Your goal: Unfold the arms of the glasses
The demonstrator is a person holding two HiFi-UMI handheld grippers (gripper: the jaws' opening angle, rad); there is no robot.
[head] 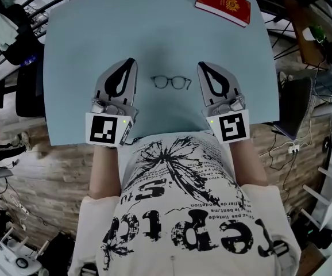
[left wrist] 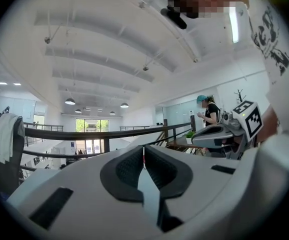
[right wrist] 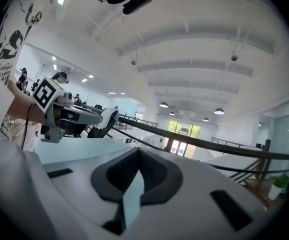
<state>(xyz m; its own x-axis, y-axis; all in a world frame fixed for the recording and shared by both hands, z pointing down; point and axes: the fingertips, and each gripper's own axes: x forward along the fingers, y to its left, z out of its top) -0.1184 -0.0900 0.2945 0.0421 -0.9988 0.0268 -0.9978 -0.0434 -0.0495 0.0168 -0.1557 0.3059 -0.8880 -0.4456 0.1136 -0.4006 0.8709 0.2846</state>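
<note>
Black thin-framed glasses (head: pixel 171 83) lie on the light blue table (head: pixel 74 50), between my two grippers and touched by neither. My left gripper (head: pixel 131 61) hovers just left of them, jaws shut with nothing in them. My right gripper (head: pixel 201 66) hovers just right of them, also shut and empty. Both point level across the table. In the left gripper view the closed jaws (left wrist: pixel 143 153) face the room, with the right gripper (left wrist: pixel 229 131) off to the right. In the right gripper view the closed jaws (right wrist: pixel 138 154) show likewise, with the left gripper (right wrist: pixel 67 115) at the left. Neither gripper view shows the glasses.
A red booklet (head: pixel 223 3) lies at the table's far right corner. Chairs and cables stand round the table on the wooden floor (head: pixel 45 171). A railing (left wrist: pixel 104 133) and a standing person (left wrist: pixel 208 111) are far behind.
</note>
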